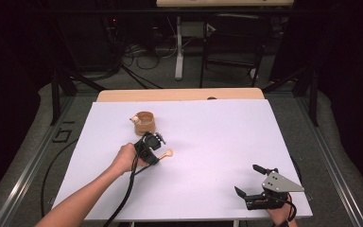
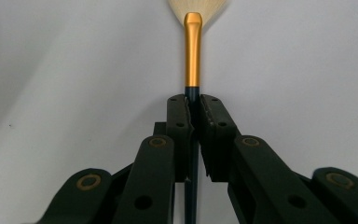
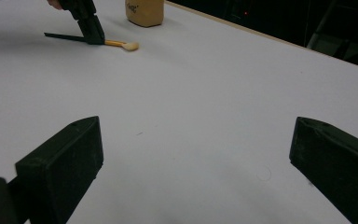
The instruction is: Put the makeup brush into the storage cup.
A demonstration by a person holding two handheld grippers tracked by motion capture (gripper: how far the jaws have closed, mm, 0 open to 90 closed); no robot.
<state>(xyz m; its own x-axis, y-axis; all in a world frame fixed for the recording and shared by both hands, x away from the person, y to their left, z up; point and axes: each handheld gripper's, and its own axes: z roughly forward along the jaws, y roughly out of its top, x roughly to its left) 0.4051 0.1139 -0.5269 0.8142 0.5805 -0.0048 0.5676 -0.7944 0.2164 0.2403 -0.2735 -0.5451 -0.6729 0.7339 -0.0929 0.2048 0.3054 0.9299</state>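
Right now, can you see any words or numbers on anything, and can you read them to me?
Wooden cup: a small dark marking on its side, too blurred to read.
Brush: no words or numbers on it.
Left gripper and right gripper: no readable labels.

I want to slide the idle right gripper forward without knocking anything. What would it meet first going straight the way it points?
Probably nothing soon: the open right gripper faces bare white table. The brush and wooden cup sit far off to its left.
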